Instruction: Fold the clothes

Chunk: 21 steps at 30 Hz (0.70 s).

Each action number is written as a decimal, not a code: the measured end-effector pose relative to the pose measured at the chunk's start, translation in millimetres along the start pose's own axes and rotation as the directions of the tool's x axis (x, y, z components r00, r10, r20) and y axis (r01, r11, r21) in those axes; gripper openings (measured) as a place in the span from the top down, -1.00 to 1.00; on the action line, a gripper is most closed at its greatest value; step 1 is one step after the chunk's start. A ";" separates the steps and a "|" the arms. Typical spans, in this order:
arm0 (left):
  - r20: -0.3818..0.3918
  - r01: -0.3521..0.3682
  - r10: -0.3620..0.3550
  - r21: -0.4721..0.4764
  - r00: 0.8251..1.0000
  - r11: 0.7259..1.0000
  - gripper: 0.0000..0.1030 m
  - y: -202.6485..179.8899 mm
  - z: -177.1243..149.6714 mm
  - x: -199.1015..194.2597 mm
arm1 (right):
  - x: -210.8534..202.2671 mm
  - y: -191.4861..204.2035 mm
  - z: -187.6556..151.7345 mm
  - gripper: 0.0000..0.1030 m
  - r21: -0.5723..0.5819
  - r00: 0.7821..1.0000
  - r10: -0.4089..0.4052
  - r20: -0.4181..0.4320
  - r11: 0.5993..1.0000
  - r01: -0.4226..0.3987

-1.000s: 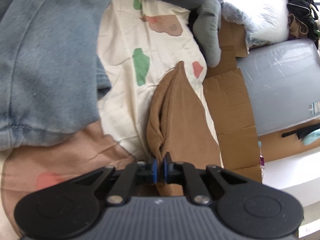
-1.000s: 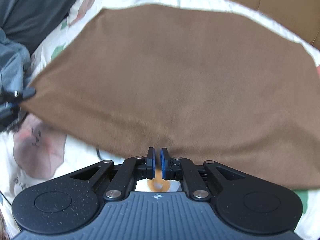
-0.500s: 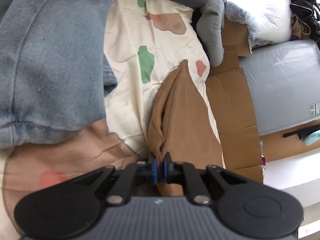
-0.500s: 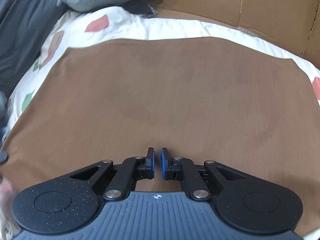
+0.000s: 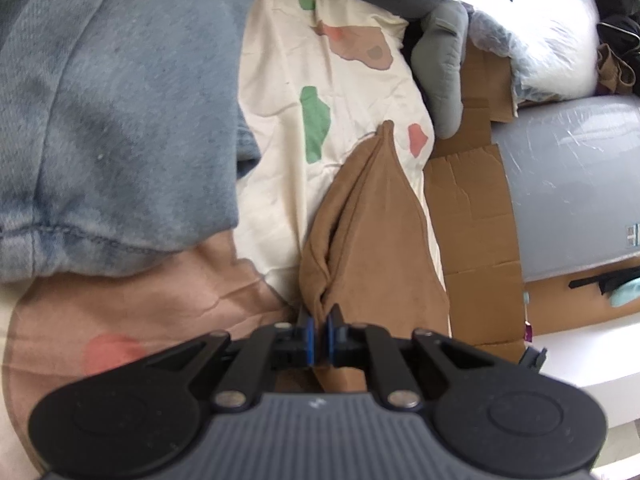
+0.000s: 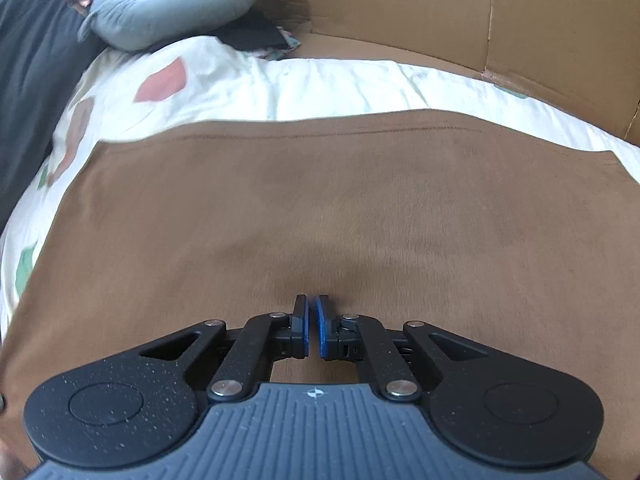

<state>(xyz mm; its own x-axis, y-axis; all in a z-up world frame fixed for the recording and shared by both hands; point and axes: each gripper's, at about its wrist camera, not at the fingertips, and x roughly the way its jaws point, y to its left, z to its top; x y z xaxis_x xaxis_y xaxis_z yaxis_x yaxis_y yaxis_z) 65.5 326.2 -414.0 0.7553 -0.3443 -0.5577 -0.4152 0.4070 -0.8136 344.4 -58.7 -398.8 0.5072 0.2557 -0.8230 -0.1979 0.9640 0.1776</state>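
1. Left wrist view: my left claw (image 5: pixel 319 338) is pinching a bunched edge of the brown garment (image 5: pixel 376 248), its blue pads nearly shut on the cloth. The garment is running away from me in a narrow ridge across the patterned bedsheet (image 5: pixel 288 92), beside a blue denim piece (image 5: pixel 116 120) and close to the flattened cardboard (image 5: pixel 472 216) past the bed's edge. I am judging the risk here to be the thin fold slipping out of the pads if I tug, or the far end sliding off toward the cardboard

2. Right wrist view: my right claw (image 6: pixel 312 332) is hovering over the garment (image 6: pixel 320 200), which is lying spread flat on the bedsheet (image 6: pixel 248 84). Its jaws have just been opening slightly, and I am seeing only a narrow gap with no cloth between the pads. I am judging that it could close on nothing, or grab both layers and wrinkle the fold
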 end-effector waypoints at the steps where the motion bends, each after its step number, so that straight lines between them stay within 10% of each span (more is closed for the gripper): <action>1: -0.002 -0.001 0.001 -0.001 1.000 1.000 0.87 0.4 0.2 0.3 | 2.7 1.2 4.6 0.81 -0.011 1.000 -0.006 0.008 1.000 0.006; 21: -0.002 0.050 -0.050 0.024 0.999 0.998 0.87 -13.9 2.9 -7.0 | 54.1 -6.5 73.6 0.80 0.112 0.995 -0.044 0.090 0.993 0.034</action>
<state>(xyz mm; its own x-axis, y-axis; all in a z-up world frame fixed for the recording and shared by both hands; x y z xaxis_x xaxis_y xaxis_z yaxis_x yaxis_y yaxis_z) 67.4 325.4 -398.3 0.7740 -0.3655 -0.5170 -0.3651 0.4093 -0.8361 434.8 -45.8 -404.9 0.5892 0.2182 -0.7780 -0.0849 0.9742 0.2090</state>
